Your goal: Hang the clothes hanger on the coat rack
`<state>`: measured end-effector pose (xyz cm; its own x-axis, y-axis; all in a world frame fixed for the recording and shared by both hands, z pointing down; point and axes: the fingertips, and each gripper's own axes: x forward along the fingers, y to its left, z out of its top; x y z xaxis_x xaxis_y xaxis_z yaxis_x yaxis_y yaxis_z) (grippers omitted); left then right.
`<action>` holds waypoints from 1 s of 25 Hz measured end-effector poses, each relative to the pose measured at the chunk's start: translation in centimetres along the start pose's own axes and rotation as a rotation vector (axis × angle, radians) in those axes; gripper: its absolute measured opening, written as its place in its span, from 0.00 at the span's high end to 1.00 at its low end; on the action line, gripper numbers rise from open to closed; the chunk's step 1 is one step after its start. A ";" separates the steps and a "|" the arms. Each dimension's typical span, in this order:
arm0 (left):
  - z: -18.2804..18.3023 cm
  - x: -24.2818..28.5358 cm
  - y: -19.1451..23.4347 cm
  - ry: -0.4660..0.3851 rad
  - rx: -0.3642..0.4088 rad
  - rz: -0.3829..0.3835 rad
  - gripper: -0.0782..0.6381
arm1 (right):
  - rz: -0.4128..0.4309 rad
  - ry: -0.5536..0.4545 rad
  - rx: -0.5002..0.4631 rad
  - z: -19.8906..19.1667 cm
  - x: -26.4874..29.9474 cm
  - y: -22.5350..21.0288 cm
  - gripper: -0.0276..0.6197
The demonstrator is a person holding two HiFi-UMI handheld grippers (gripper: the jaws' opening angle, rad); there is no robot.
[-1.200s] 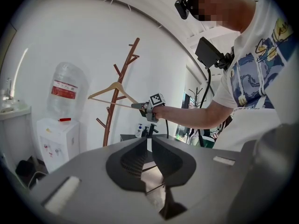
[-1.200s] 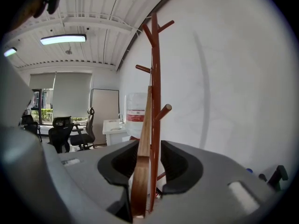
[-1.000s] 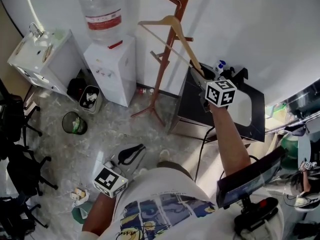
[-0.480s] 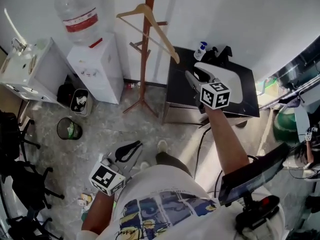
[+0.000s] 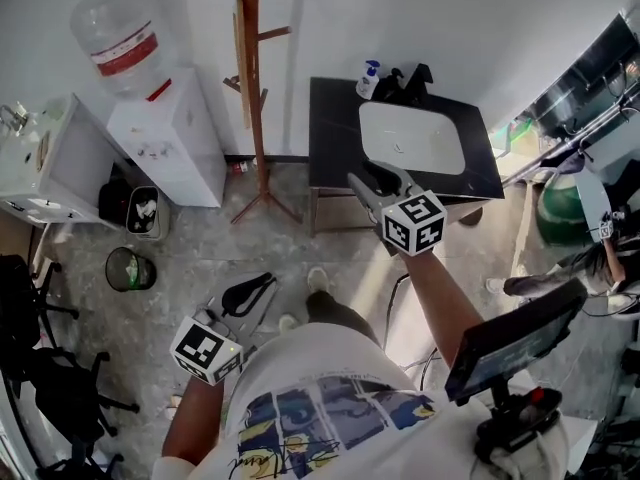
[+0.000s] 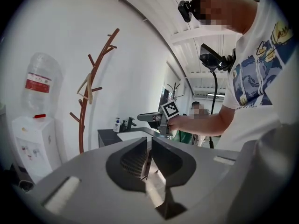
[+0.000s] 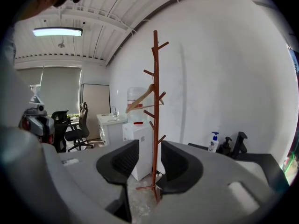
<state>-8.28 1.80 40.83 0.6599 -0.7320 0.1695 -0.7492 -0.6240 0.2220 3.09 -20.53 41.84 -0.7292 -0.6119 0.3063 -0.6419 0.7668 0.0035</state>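
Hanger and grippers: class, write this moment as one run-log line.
hanger: hung on coat rack | right gripper: open, jaws just been opening, empty | left gripper: shut, empty

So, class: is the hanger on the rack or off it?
On. The hanger hangs from a branch of the rack, and the right tool, well short of it, is open with nothing in its grip.

White T-shirt [image 5: 330,388], blue-yellow print, short sleeves. Grey left claw [image 5: 255,290], right claw [image 5: 362,180]; black-white marker cubes [image 5: 413,222]; dark ribbed pads [image 7: 117,162].
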 end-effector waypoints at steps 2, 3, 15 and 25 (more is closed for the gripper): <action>-0.3 -0.1 0.0 -0.001 0.003 -0.004 0.84 | 0.016 -0.001 -0.014 -0.4 -0.9 1.7 0.73; -0.4 -0.2 0.0 0.000 0.003 -0.004 0.84 | 0.025 -0.002 -0.021 -0.5 -1.3 2.6 0.73; -0.4 -0.1 -0.6 0.028 0.005 -0.028 0.84 | 0.105 -0.027 -0.067 -1.0 -5.2 10.2 0.74; -0.6 -0.1 -1.0 0.028 0.003 -0.037 0.84 | 0.184 -0.003 -0.106 -1.9 -6.4 14.2 0.77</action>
<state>-7.54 2.62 41.17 0.6886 -0.7004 0.1876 -0.7242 -0.6515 0.2261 -0.92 -5.40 41.74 -0.8325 -0.4605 0.3081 -0.4697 0.8815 0.0484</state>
